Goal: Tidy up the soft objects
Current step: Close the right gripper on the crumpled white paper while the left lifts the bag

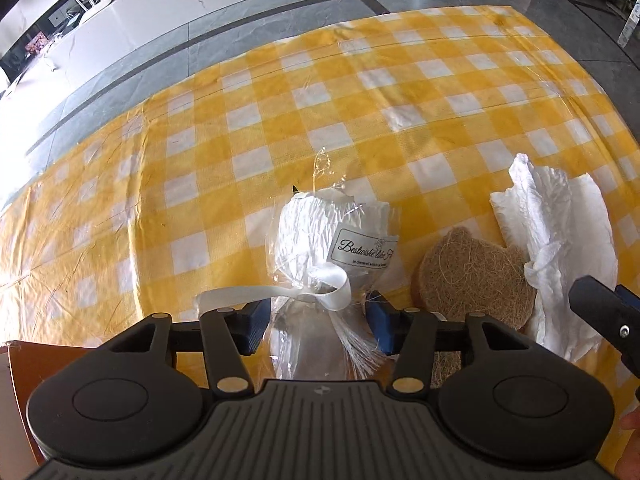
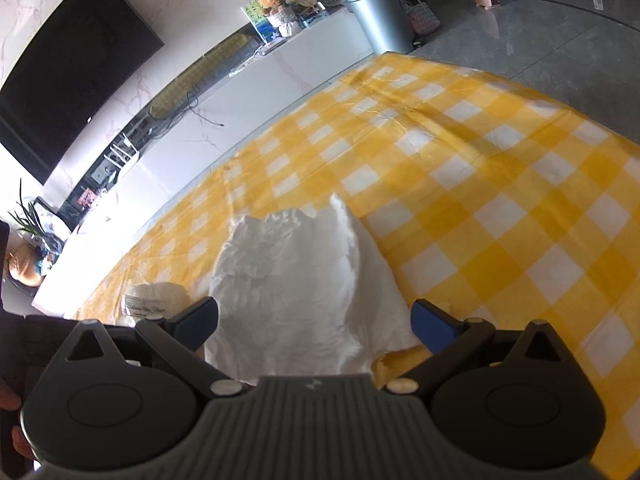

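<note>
While nothing on the yellow-and-white checked tablecloth looks sorted yet, I am bringing my left gripper around the clear cellophane bag of white fabric tied with a white ribbon, its blue pads flanking the tied neck, though I cannot tell whether they are pressing. My right gripper is hovering wide open, empty, over the crumpled white paper towel. The tan bear-shaped fibre scrubber is lying between bag and towel, waiting

The right gripper hangs with its blue-padded fingers spread wide either side of a crumpled white paper towel lying on the yellow-and-white checked worktop; neither pad touches it.
</note>
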The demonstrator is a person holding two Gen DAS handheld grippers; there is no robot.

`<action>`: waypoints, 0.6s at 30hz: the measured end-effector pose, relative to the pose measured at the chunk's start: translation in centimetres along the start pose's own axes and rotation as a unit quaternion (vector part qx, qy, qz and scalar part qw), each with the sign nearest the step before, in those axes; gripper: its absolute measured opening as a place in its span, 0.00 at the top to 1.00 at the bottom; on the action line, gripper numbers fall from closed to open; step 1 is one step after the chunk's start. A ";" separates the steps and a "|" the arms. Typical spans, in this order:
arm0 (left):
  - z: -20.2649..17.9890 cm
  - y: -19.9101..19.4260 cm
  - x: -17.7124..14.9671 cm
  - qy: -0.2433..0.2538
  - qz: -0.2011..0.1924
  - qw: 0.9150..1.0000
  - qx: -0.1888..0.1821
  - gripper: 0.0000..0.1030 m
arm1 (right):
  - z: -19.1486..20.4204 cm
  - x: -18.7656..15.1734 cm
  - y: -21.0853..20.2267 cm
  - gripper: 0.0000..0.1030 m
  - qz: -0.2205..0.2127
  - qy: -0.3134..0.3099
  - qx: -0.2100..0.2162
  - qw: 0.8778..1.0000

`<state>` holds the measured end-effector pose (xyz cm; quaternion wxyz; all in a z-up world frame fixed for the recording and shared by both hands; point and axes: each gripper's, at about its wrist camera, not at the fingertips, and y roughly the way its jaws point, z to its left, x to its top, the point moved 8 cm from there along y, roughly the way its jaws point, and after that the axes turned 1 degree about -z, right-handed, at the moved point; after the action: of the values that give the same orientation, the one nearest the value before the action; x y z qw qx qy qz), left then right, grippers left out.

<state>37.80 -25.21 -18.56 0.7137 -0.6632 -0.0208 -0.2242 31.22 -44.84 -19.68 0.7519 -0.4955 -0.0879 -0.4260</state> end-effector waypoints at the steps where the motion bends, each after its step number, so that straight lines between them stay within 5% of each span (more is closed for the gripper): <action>1: -0.2 0.0 0.0 0.003 -0.001 1.000 0.002 0.45 | 0.2 -0.1 0.4 0.02 -0.006 0.010 -0.004 1.000; 5: -0.3 -0.2 0.0 0.003 -0.007 1.000 0.001 0.50 | 1.1 -0.9 2.1 0.02 -0.004 -0.013 -0.024 1.000; 10: 0.2 -0.2 -0.1 -0.013 -0.009 1.000 -0.009 0.51 | 2.6 -2.0 2.9 0.02 -0.001 -0.127 -0.052 0.991; 15: 0.3 -0.1 -0.4 -0.017 -0.012 1.000 -0.011 0.53 | 1.8 -1.8 3.0 0.04 0.001 -0.113 -0.043 0.993; 18: 0.3 -0.2 -0.5 -0.019 -0.018 1.000 -0.016 0.56 | 1.6 -1.3 2.7 0.26 0.003 -0.095 -0.020 0.995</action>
<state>37.33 -24.80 -18.55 0.6986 -0.6780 -0.0428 -0.2246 32.79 -42.40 -21.44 0.7313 -0.5489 -0.1487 -0.3767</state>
